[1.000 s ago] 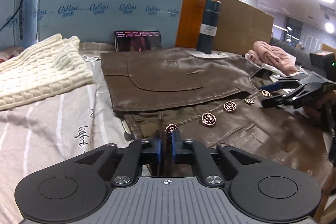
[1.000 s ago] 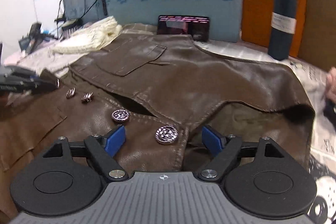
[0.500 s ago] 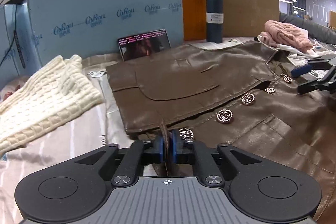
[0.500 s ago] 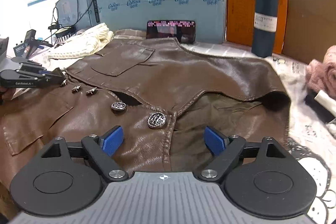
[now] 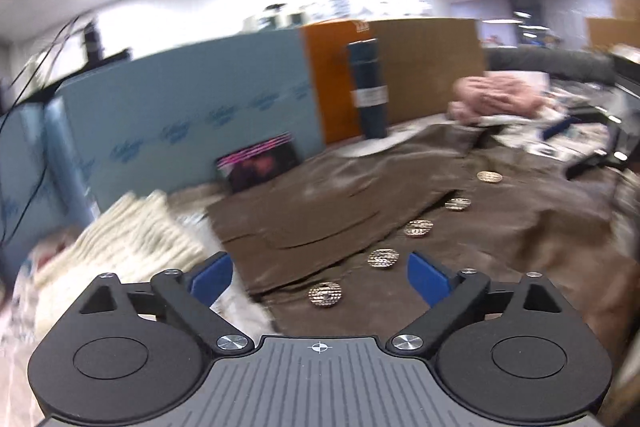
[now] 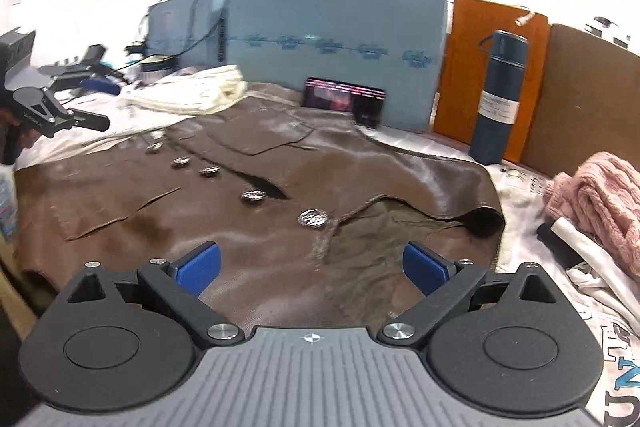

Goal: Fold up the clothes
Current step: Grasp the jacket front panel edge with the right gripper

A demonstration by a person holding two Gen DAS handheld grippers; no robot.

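Since half a second ago, left gripper (image 5: 319, 273) spread wide, off the brown jacket (image 5: 460, 227) hem and empty. Right gripper (image 6: 311, 265) likewise wide apart, empty, low centre above the jacket spread across mid-frame.

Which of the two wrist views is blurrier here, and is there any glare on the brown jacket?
Left wrist view: heavy motion blur smears the cream knit and blue board lettering; only the open left gripper stays sharp. Right wrist view: milder blur, flask readable, pale ceiling-light sheen across the brown jacket, white washout upper left. Both bend at the edges.
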